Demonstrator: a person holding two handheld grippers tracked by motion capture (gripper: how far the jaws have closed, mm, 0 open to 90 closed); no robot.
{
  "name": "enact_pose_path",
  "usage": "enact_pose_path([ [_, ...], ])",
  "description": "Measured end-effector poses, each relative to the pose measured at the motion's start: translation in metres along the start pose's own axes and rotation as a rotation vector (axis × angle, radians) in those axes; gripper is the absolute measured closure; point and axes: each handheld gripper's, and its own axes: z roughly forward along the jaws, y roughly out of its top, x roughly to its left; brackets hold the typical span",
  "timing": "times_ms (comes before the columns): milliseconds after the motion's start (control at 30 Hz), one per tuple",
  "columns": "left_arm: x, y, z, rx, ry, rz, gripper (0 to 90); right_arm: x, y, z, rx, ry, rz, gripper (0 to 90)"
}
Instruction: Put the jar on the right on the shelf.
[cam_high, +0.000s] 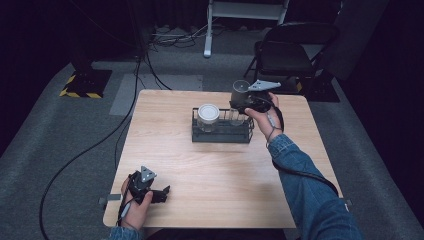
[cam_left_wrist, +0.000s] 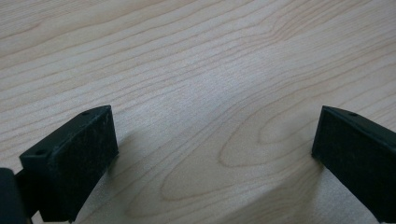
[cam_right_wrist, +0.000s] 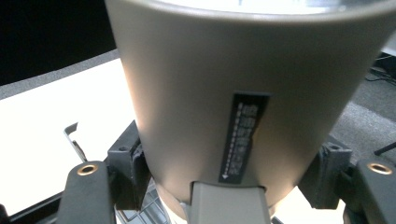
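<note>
My right gripper (cam_high: 240, 103) is shut on a grey cup (cam_high: 240, 90), which it holds upright over the right end of a black wire rack (cam_high: 222, 136). In the right gripper view the cup (cam_right_wrist: 210, 93) looms large between the jaws, widening upward, with a black scale label (cam_right_wrist: 243, 135) down its side. A jar with a white lid (cam_high: 208, 112) stands in the rack's left end. Near the table's front left corner, my left gripper (cam_high: 162, 194) rests low over the wood. Its jaws (cam_left_wrist: 212, 154) are wide apart with nothing between them.
The light wooden table (cam_high: 215, 175) has bare room in front of the rack. A corner of the rack (cam_right_wrist: 72, 133) shows beside the cup. Behind the table stand a dark folding chair (cam_high: 290, 55) and a white frame leg (cam_high: 207, 30). Cables (cam_high: 125, 125) cross the grey floor at left.
</note>
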Motion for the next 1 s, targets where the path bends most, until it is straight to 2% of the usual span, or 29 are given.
enact_pose_path([
  [733, 0.000, 0.000, 0.000, 0.001, 0.000, 0.000, 0.1, -0.005, -0.019, 0.016, 0.034, 0.007, 0.031, 30.8],
  [1000, 0.000, 0.000, 0.000, 0.000, 0.000, 0.000, 0.1, -0.006, -0.020, 0.016, 0.026, 0.010, 0.037, 30.8],
])
